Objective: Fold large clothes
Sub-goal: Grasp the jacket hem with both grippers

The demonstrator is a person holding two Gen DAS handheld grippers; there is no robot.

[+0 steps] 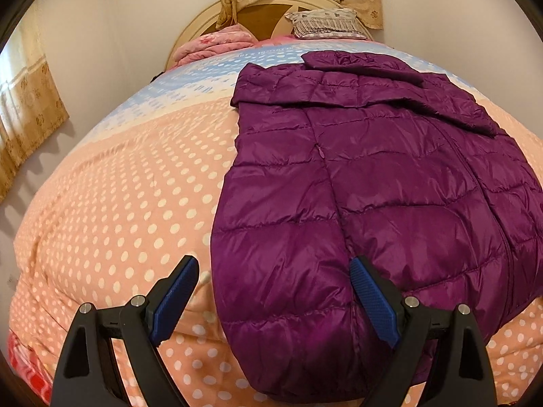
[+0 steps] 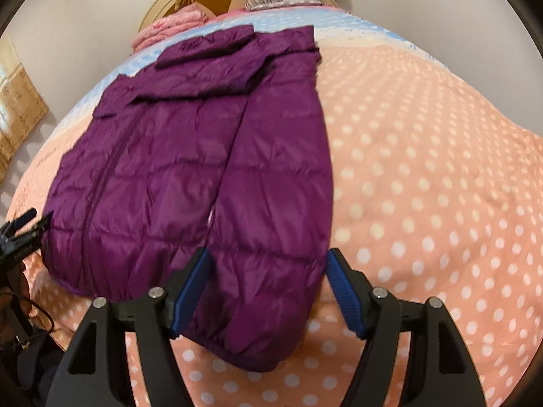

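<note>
A purple quilted puffer jacket [image 1: 356,176] lies flat on the bed, hem toward me, with both side panels folded inward and a sleeve laid across the top. It also shows in the right wrist view [image 2: 190,176]. My left gripper [image 1: 273,264] is open and empty, its jaws straddling the jacket's left folded panel near the hem. My right gripper [image 2: 268,257] is open and empty, its jaws straddling the right folded panel near the hem. The left gripper [image 2: 25,220] shows at the left edge of the right wrist view.
The bed has a peach polka-dot quilt [image 1: 118,203] with a blue band at the far end. Pink folded bedding [image 1: 213,45] and a pillow [image 1: 325,23] lie by the round headboard [image 1: 258,13]. Curtains [image 1: 27,108] hang on the left wall.
</note>
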